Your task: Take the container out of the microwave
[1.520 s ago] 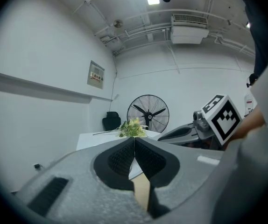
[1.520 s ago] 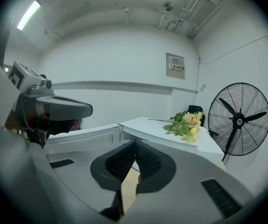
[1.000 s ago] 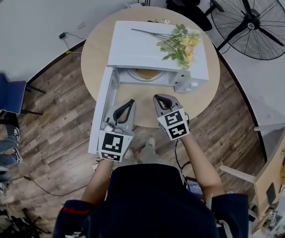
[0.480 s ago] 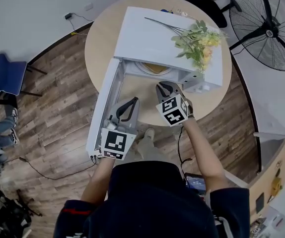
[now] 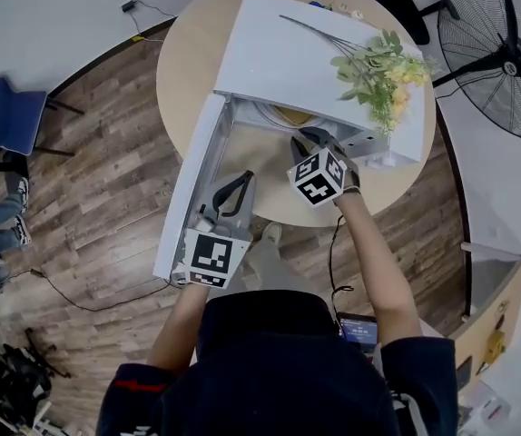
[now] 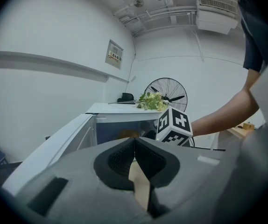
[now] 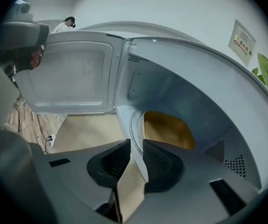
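Container (image 7: 167, 129) in sight: the amber tub sits deep in the microwave (image 7: 204, 87) cavity on the turntable (image 7: 133, 125), ahead of the right tongs (image 7: 136, 146) and a touch to their right. From above, only its edge (image 5: 289, 116) peeks out under the oven roof, just beyond those tips. The right tongs (image 5: 311, 140) are at the mouth of the cavity, angled down, and their jaws are opening right now, a narrow gap with nothing between the pads.

The left tongs (image 6: 134, 142) hang back near the person, jaws pressed together and empty, with the open door (image 5: 188, 198) swung out just to their left.

The step in hand looks like the reach-in. To do it well, I'd want the jaws wider before they meet the tub, then one pad over its near wall and one outside it. Keep the approach low under the roof, clear of the door side. Flowers (image 5: 380, 69) lie on top of the oven, beyond the right tongs, so lift gently and draw straight back over the surface (image 5: 192, 62).
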### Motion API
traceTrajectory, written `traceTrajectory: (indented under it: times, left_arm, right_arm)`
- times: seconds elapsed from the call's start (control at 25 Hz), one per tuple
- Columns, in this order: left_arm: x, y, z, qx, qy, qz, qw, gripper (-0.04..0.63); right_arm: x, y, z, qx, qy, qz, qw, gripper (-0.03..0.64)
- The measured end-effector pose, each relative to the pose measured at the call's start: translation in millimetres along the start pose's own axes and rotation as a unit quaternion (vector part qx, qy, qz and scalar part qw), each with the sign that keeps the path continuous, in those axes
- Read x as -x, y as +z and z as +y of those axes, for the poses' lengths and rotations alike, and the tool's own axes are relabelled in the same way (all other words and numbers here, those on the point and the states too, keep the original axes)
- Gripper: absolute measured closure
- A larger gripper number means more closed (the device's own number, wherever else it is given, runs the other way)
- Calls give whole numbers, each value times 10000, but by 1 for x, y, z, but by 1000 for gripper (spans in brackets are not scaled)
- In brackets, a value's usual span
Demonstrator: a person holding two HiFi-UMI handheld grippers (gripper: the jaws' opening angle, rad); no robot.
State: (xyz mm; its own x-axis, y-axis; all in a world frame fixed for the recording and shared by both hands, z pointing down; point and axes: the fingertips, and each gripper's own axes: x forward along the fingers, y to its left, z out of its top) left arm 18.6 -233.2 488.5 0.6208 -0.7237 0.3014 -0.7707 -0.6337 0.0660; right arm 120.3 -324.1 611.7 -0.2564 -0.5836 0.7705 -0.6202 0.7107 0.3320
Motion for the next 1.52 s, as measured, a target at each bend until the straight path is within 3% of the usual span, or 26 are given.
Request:
traceTrajectory:
  times: [0.6,1.16,1.52]
  left_arm:
    - [-5,-13,4,70,28,187,9998,580]
    - [-1,-15,4,135,55,214,9997,580]
    - [-6,-13,-1,120,-28,209,9997,580]
  right_arm:
    - [-41,1,-9,778,-333,293,9960,508]
    - [-54,1,-7,1139,-503,466,9911,509]
    - [-54,-3,-16,1240,-638,569,9886,558]
